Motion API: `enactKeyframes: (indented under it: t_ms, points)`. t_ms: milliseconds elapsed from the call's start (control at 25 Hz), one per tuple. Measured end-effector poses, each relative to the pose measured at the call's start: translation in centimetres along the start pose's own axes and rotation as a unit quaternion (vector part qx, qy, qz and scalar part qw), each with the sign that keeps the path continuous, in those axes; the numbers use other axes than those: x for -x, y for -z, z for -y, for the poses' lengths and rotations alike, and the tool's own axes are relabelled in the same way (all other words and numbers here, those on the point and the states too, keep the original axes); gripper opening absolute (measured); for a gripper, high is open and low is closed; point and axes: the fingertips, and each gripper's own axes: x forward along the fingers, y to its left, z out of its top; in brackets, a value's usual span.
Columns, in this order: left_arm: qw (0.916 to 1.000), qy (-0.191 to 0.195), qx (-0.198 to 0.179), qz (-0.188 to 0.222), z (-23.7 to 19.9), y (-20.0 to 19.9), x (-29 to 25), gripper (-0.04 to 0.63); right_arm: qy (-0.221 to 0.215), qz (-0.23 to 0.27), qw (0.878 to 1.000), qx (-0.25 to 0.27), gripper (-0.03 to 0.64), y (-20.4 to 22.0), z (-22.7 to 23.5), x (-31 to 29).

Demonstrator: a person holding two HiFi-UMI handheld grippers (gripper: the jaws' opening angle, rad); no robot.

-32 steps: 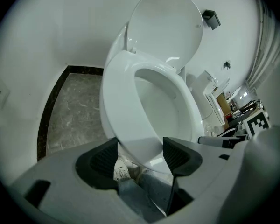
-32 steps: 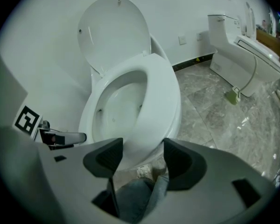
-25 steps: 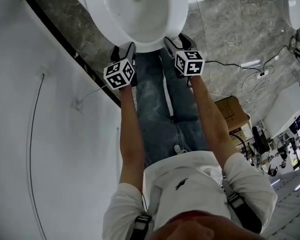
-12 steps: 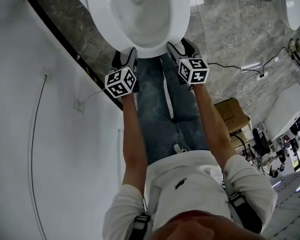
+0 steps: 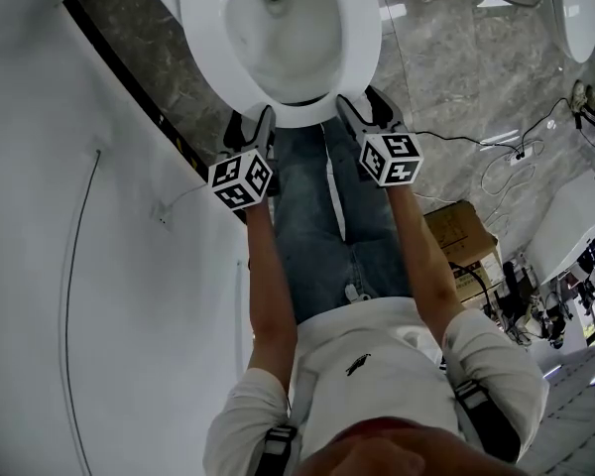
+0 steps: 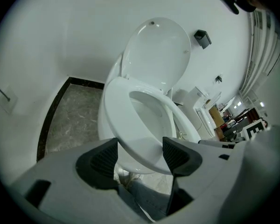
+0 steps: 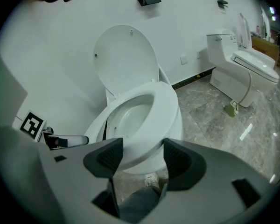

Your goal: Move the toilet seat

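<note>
In the head view, the toilet seat [image 5: 362,43] lies down over the white bowl at the top of the frame. The person stands right in front of it in jeans [image 5: 317,216]. The left hand-held gripper [image 5: 251,122] reaches the front rim of the seat left of centre. The right hand-held gripper [image 5: 364,105] reaches the same rim right of centre. The two are near each other, each with its marker cube toward the person. A white wall [image 5: 59,266] fills the left side and grey marble floor [image 5: 456,67] lies to the right. A cardboard box [image 5: 454,216] and loose cables [image 5: 496,152] are on that floor.

In the left gripper view, the left hand-held gripper [image 6: 140,155] is released, its dark ribbed pads wide apart. The curved front edge of the seat sits between them. Whether either pad touches the seat cannot be told. The lid [image 6: 158,55] stands upright behind the seat, against the wall.

In the right gripper view, the right hand-held gripper [image 7: 140,155] is likewise released, with its jaws spread. The seat's front rim is between them, and contact is again unclear. A second toilet [image 7: 238,64] stands well apart to the right, by the wall.
</note>
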Motion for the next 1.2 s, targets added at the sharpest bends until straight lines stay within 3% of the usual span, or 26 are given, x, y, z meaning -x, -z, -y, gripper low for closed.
enactKeyframes:
  t_ms: [680, 1200]
  points:
    - [0.9978, 0.022, 0.029, 0.055, 2.1, -4.1, 3.5, 0.308, -0.015, 0.043, 0.999, 0.001, 0.284, -4.7, -2.6, 3.8]
    - [0.9965, 0.017, 0.027, 0.078, 3.5, -7.3, 5.7, 0.308, -0.02, 0.067, 0.998, -0.01, 0.281, -8.1, -4.1, 5.7]
